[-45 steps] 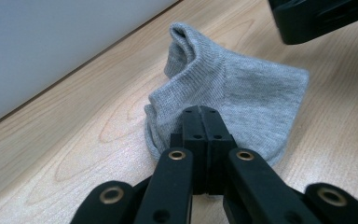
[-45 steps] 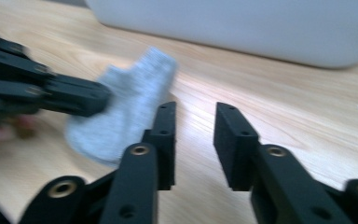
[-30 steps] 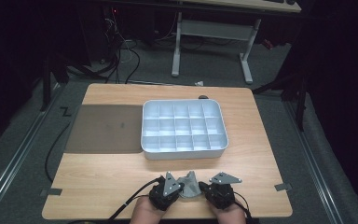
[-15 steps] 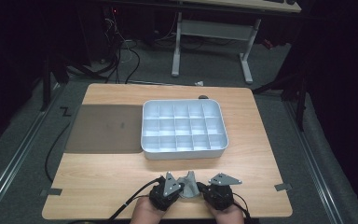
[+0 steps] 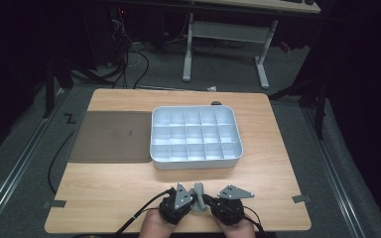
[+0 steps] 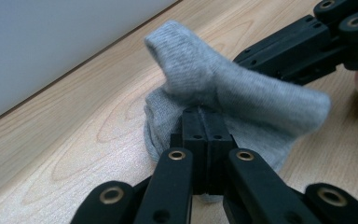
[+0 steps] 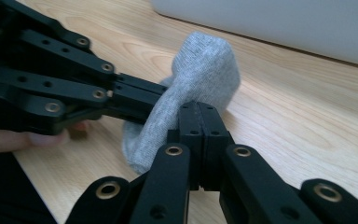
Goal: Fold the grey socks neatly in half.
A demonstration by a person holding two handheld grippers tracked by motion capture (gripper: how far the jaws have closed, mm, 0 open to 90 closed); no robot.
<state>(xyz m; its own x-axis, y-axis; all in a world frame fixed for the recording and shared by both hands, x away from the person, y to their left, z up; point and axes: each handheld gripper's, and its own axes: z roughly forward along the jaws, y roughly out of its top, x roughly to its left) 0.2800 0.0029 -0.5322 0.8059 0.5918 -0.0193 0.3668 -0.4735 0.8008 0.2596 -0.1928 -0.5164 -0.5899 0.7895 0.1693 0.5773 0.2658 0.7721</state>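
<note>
Though tiny from above, grey sock [image 6: 242, 100] between both clamped tongs.

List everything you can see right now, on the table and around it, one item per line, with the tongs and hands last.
Table: one, light wood, centre of the high view.
Compartment tray: one, pale grey-white, sixteen cells that look empty, middle of the table.
Mat: one, dark grey-brown, flat, touching the tray's left side.
Sock: one, grey, bunched at the near table edge between the two tongs.
Tape pieces: two, grey, near corners of the table.
Desk frame: one, white legs, on the floor beyond the table.
Cables: several, dark, floor at far left.
Left tongs: black, shut on the sock.
Right tongs: black, shut on the sock.
Hands: two, bottom edge.
</note>
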